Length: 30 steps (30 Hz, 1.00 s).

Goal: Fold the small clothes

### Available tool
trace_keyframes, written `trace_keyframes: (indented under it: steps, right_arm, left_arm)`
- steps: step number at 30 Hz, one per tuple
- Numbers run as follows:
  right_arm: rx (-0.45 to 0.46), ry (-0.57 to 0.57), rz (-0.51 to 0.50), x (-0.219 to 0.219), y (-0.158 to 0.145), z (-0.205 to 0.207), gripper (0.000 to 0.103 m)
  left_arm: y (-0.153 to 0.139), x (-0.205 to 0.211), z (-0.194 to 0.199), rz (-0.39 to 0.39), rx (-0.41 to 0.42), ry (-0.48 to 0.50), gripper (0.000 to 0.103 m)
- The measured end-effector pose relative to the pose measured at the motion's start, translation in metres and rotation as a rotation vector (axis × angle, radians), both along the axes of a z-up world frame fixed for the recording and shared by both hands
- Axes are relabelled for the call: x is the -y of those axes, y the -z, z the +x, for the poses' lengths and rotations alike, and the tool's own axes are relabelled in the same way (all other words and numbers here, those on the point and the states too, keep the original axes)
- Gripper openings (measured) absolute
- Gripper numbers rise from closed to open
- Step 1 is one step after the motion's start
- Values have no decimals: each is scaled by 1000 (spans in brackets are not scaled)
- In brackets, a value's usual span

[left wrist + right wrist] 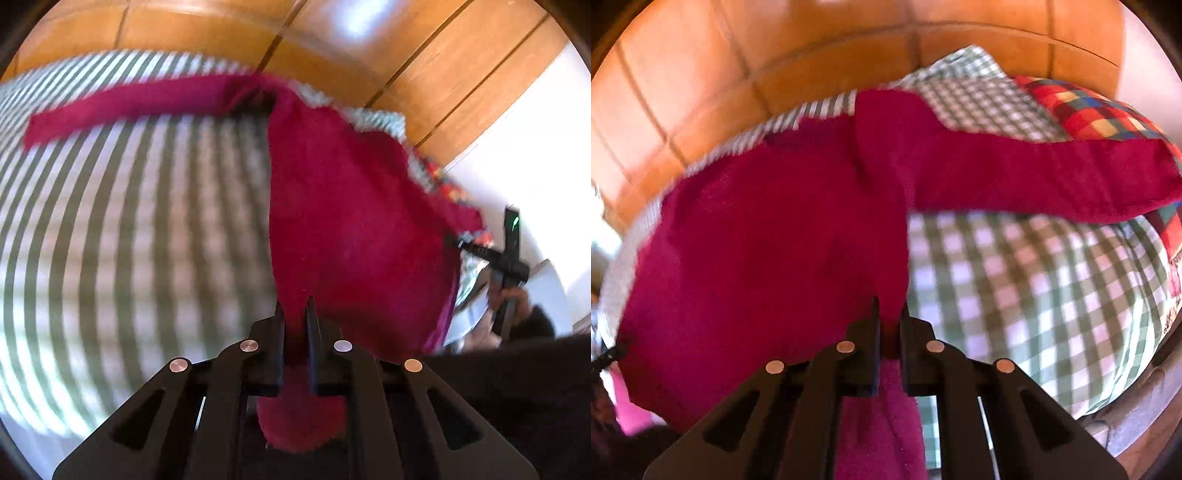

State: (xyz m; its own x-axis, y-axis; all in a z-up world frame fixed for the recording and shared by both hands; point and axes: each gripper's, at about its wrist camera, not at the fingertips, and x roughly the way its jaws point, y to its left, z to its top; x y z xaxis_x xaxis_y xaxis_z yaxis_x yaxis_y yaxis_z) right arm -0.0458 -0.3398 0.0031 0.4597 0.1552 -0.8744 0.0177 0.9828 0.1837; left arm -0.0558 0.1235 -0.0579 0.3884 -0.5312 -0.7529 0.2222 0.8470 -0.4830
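A magenta long-sleeved garment (354, 206) lies on a green-and-white checked cloth (129, 240). My left gripper (295, 306) is shut on the garment's near edge, with fabric bunched between and behind the fingers. One sleeve (122, 107) stretches out to the left. The right wrist view shows the same magenta garment (768, 236), and my right gripper (889, 306) is shut on another part of its edge. A sleeve (1052, 173) runs off to the right. The other gripper (506, 258) shows at the right in the left wrist view, held by a hand.
The checked cloth (1034, 288) covers a surface set on a wooden floor (332, 44). Another checked piece (979, 99) and a bright multicoloured plaid cloth (1097, 114) lie beyond the garment. A white wall (535, 147) stands at the right. The person's dark sleeve (517, 376) is near.
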Motion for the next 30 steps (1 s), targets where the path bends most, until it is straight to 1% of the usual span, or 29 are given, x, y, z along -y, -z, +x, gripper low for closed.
trace_keyframes:
  steps: [1, 3, 4, 5, 6, 7, 8, 9, 11, 12, 13, 14, 15, 16, 17, 19, 20, 22, 24, 25, 27, 28, 29, 30]
  right_arm:
    - [-8, -3, -14, -5, 5, -2, 12]
    - [-2, 1, -13, -8, 4, -2, 30]
    - [19, 5, -17, -10, -1, -2, 44]
    - [38, 6, -27, -11, -5, 0, 51]
    - [59, 7, -40, -12, -11, 1, 53]
    - [92, 8, -54, -16, -21, 1, 57]
    - [110, 8, -55, -19, -26, 0, 64]
    - [128, 5, -50, -23, -30, 1, 66]
    - [148, -25, -29, -37, -37, 6, 68]
    - [152, -38, -22, -42, -36, 10, 68]
    - [154, -64, -13, -54, -36, 12, 69]
    - [151, -87, -9, -64, -34, 15, 69]
    - [146, -118, -9, -80, -32, 16, 69]
    - [143, -137, -10, -89, -30, 18, 70]
    - [138, -158, -9, -99, -26, 20, 70]
    - [123, -206, -7, -119, -17, 28, 71]
    - [116, -225, -10, -128, -14, 30, 71]
    - [104, -252, -14, -140, -5, 36, 71]
    - [94, -267, -11, -151, 0, 40, 71]
    - [88, -271, -8, -155, 2, 43, 71]
    - [73, -273, 1, -158, 9, 49, 72]
    - [64, -272, 2, -162, 12, 53, 72]
    - [58, -274, 1, -164, 16, 56, 72]
    - [54, -277, -1, -167, 18, 57, 72]
  left_arm:
    - [6, -2, -6, -4, -31, -7, 9]
    - [13, -10, -7, 11, -50, -55, 10]
    - [12, -19, -3, -1, -48, -92, 15]
    - [10, -27, 0, -13, -38, -129, 24]
    - [6, -37, 6, -18, -29, -180, 31]
    - [3, -50, 19, -15, -19, -258, 46]
    - [1, -66, 30, -6, -15, -342, 56]
    - [3, -79, 33, 0, -14, -394, 56]
    - [2, -112, 53, -10, -17, -527, 58]
    - [0, -123, 58, -8, -9, -567, 61]
    - [-1, -136, 67, 12, 0, -622, 73]
    - [-2, -146, 74, 34, 6, -672, 78]
    - [-2, -165, 81, 58, 10, -750, 78]
    - [-2, -185, 86, 60, 8, -813, 78]
    - [-1, -200, 92, 58, 4, -866, 78]
    - [3, -224, 106, 76, -9, -935, 78]
    - [6, -233, 114, 83, -20, -950, 78]
    - [12, -249, 125, 75, -41, -950, 78]
    - [15, -245, 144, 71, -47, -928, 78]
    - [17, -240, 155, 84, -48, -906, 78]
    - [23, -224, 177, 121, -44, -853, 59]
    - [26, -218, 187, 151, -47, -794, 40]
    - [28, -211, 192, 196, -51, -764, 25]
    - [27, -203, 198, 260, -42, -746, 14]
